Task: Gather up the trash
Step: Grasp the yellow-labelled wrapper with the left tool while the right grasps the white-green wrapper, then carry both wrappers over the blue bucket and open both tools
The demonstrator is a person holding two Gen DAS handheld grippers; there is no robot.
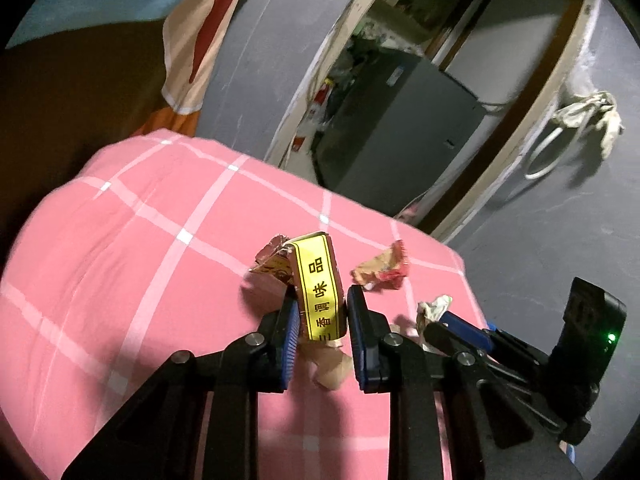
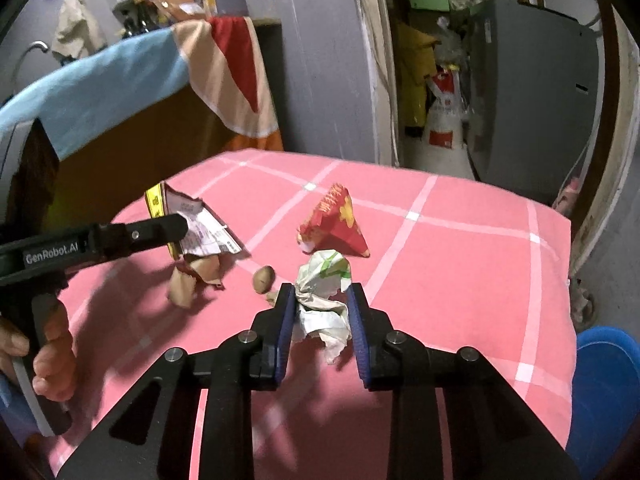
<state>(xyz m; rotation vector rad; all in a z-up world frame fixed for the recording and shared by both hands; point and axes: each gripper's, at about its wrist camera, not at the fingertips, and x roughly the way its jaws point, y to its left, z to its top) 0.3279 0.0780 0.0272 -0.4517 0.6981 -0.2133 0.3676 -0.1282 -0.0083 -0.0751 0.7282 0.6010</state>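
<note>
Already pinched: left gripper on yellow wrapper, right gripper on crumpled paper; both light, crushable, gripped mid-body.

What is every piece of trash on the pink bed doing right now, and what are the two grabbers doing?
left gripper: closed on the yellow box, holding it tilted above the bed
yellow box: torn open, squeezed between the pads
right gripper: closed around the white paper wad
white paper wad: crumpled, gripped
red wrapper: crumpled, lying loose on the pink cover
brown nut: loose on the cover, untouched
</note>
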